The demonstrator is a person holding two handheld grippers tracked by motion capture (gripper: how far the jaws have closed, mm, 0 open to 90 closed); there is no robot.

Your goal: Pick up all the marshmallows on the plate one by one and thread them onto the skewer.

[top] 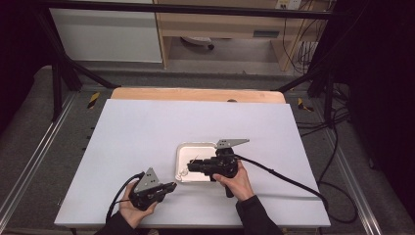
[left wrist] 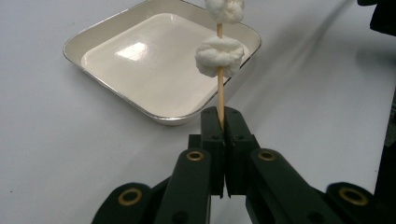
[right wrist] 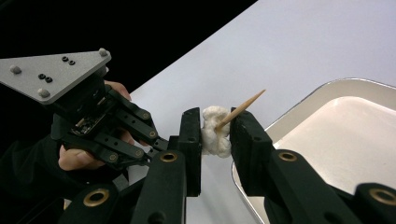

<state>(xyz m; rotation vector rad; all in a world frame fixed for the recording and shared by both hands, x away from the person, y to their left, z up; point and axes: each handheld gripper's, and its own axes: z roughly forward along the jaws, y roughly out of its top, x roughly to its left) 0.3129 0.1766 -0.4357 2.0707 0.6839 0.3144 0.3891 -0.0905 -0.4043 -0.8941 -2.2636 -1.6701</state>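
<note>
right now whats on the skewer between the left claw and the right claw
One white marshmallow threaded on the skewer, plain in the left gripper view; above it, the right claw squeezes a second.

Bright overhead light glares on the tray (left wrist: 140,56); surroundings dark, near jaws slightly soft

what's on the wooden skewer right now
Two white marshmallow pieces are threaded on the wooden skewer. The right gripper clamps the upper one, hiding its sides; the left gripper covers the skewer's base.

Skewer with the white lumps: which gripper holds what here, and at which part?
The left gripper clamps the wooden skewer at its lower end. The right gripper pinches the top white lump by its sides.
</note>
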